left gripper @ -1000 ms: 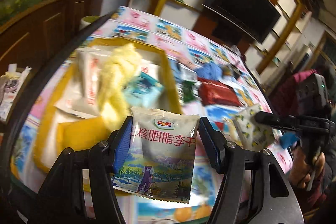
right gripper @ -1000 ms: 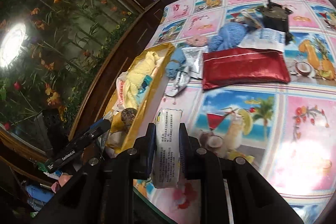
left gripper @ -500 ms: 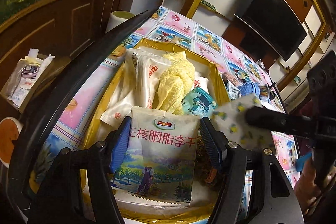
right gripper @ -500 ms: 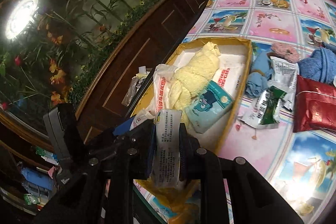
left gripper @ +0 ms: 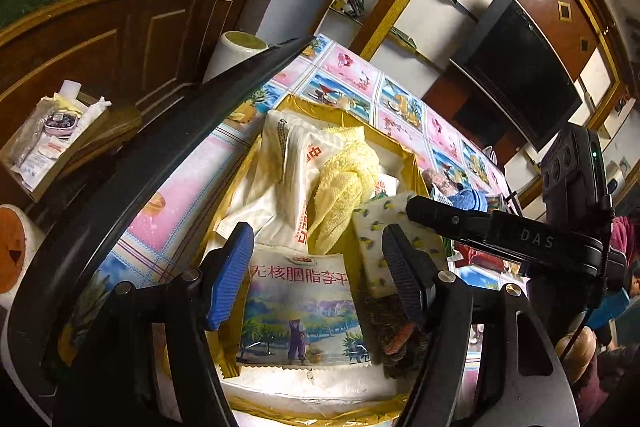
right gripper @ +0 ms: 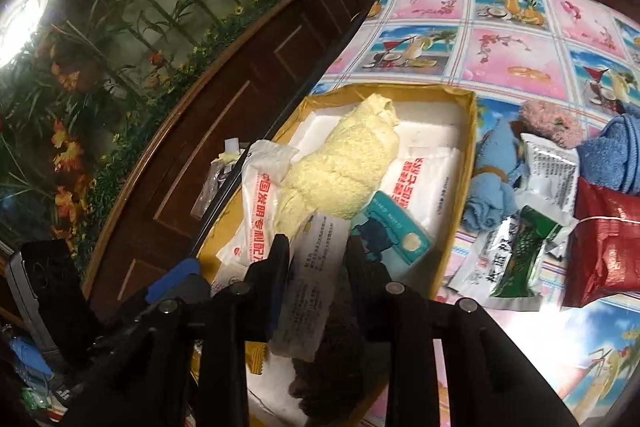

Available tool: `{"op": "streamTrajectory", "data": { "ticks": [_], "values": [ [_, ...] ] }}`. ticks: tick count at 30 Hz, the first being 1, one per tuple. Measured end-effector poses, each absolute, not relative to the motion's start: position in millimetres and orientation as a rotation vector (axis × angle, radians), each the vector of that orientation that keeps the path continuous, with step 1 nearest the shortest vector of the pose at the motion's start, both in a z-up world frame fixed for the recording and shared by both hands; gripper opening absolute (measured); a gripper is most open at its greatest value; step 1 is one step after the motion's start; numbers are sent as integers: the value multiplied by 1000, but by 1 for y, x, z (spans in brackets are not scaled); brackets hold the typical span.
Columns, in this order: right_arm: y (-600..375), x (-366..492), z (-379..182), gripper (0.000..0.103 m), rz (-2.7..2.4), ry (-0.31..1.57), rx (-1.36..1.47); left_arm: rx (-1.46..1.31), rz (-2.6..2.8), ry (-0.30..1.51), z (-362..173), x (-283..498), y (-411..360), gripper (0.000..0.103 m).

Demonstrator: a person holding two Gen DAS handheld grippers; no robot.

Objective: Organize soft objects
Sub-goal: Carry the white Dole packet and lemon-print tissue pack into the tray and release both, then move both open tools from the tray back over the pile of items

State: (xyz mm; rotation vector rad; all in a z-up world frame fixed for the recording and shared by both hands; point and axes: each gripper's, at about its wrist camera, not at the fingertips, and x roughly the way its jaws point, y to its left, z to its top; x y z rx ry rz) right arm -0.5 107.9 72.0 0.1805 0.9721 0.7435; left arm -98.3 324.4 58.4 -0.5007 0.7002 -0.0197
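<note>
Left claw (left gripper: 318,279) open, apparently clear of the snack packet (left gripper: 300,311) lying in the gold box (right gripper: 466,163). Right claw (right gripper: 314,267) grips a lemon-print pack (right gripper: 310,283) above the box.

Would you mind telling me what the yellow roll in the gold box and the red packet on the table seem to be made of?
Yellow roll: likely terry cloth, matte, with a nubby looped pile. Red packet: probably glossy foil or plastic film, with creases that catch highlights.
</note>
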Motion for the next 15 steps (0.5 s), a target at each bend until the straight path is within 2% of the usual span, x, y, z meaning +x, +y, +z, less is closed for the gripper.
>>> {"op": "streamTrajectory", "data": {
  "ticks": [12, 15],
  "values": [
    [64, -12, 84, 34, 681, 910, 235, -316, 165, 668, 79, -116, 288, 68],
    [50, -19, 83, 50, 641, 888, 214, -248, 192, 662, 82, -120, 272, 68]
  ]
}}
